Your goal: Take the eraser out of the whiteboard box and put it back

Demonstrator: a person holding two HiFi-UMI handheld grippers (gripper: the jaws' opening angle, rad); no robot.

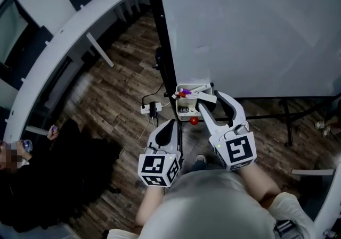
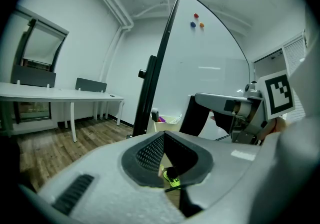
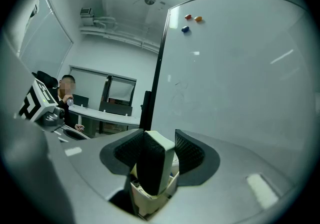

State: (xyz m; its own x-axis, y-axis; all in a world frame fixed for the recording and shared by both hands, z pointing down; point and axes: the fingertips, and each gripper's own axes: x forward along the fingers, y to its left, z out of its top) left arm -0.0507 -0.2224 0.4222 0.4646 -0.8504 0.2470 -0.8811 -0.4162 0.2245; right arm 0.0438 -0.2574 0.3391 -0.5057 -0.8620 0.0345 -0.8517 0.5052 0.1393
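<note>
A small cream whiteboard box point(image 1: 185, 109) hangs at the whiteboard's lower left corner, with markers point(image 1: 184, 92) in it. My right gripper point(image 1: 209, 100) reaches over it. In the right gripper view the eraser point(image 3: 152, 163), black felt with a white back, stands on edge between the pads of the right gripper point(image 3: 155, 138), just above the open box point(image 3: 150, 200). My left gripper point(image 1: 169, 126) hangs back, left of the box and nearer me. Its fingertips meet in the left gripper view, where the left gripper point(image 2: 163, 135) holds nothing and the box point(image 2: 167, 120) shows beyond it.
The whiteboard point(image 1: 240, 30) stands on a black post point(image 1: 162, 35) over a wood floor. A power strip point(image 1: 152, 108) with cables lies left of the box. A curved white desk point(image 1: 64, 46) runs along the left, with a seated person point(image 1: 32, 179) by it. Magnets point(image 3: 192, 18) stick to the board.
</note>
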